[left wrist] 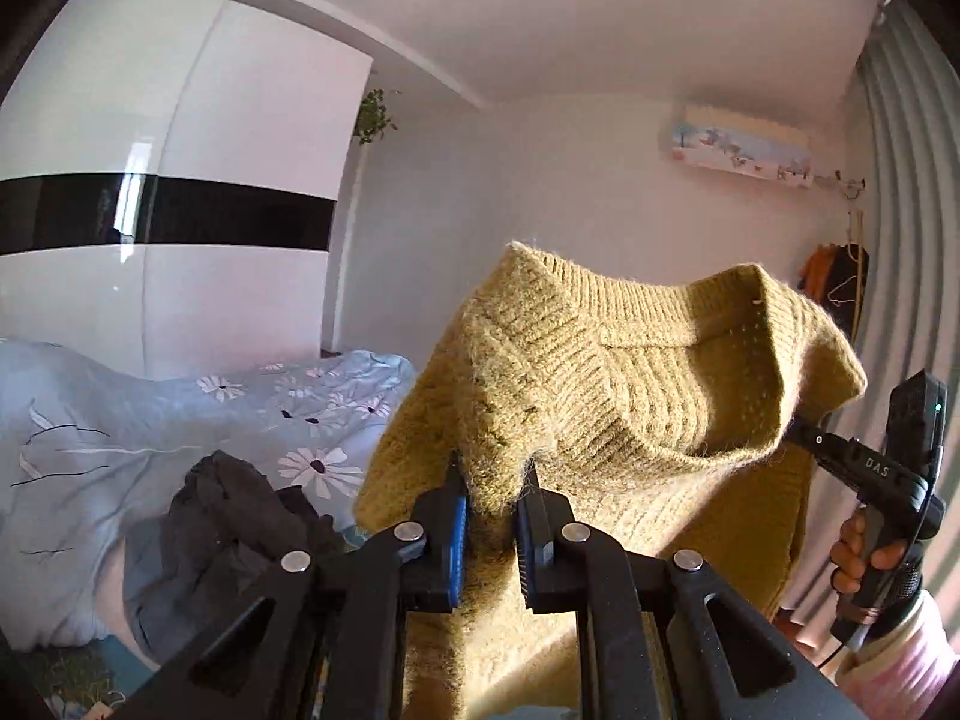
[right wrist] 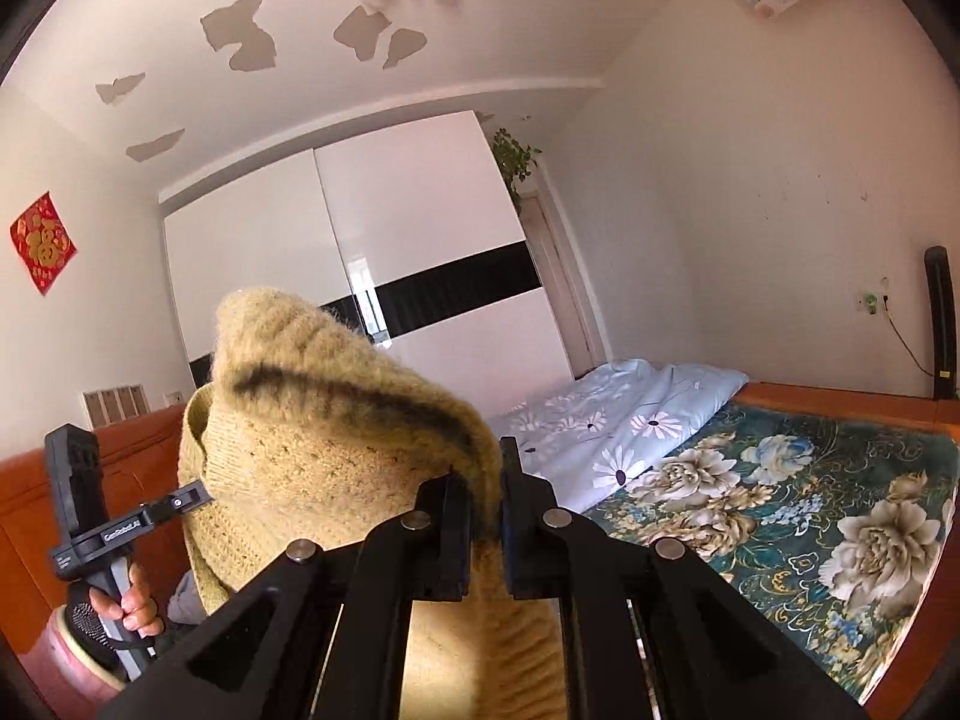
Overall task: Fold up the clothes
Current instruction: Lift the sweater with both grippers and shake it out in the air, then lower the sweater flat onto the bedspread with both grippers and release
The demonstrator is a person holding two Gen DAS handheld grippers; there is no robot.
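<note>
From the left wrist camera, the left gripper (left wrist: 492, 498) pinches a fold of the yellow sweater (left wrist: 600, 372) near its neck. The right gripper (left wrist: 801, 435) bites the sweater's other shoulder, and a hand (left wrist: 864, 552) holds that tool. The sweater is up in the air, above the bed (left wrist: 150, 420). A dark cloth (left wrist: 234, 516) lies on the bed just below.

From the right wrist camera, the right gripper (right wrist: 483, 492) is squeezed tight on the thick sweater (right wrist: 336, 420). The left gripper (right wrist: 201, 489) pinches the far side. The flowery mattress (right wrist: 780, 510) is underneath.

The collar is on top, and the sweater's long way runs straight down. Its bottom end is hidden.

I think the fluffy wool could slip out, because each pinch holds only a small bit. Then one side would drop and bunch up. The bottom could also land on the dark cloth.
</note>
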